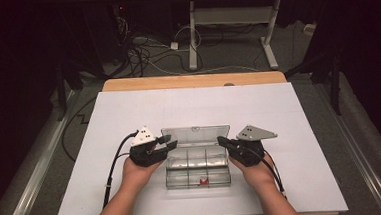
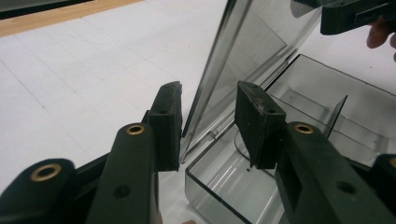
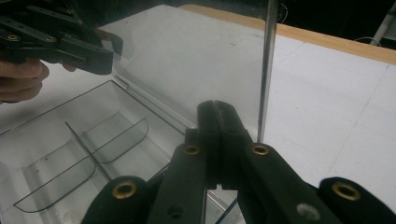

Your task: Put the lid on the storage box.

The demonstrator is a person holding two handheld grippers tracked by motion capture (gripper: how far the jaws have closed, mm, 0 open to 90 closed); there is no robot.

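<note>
clear plastic box (image 1: 197, 163) sat mid surface (image 1: 128, 111), lid (image 1: 195, 135) upright. left gripper (image 2: 210, 123) fingers part open, straddling the lid's edge, not pressing. right gripper (image 3: 218, 140) fingers closed, empty, by the lid's other end. likely lid-handling step; next needs a pinch on the lid.

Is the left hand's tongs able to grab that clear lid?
Probably yes: the left tongs already stand open astride the raised lid of the clear box, nothing between.

A small red item (image 1: 202, 180) in the near compartment of the clear plastic compartment box (image 1: 198, 173), between the two tools, was too small to identify. In the left gripper view, that box's raised transparent lid (image 2: 252, 51) ran off the top edge.
</note>
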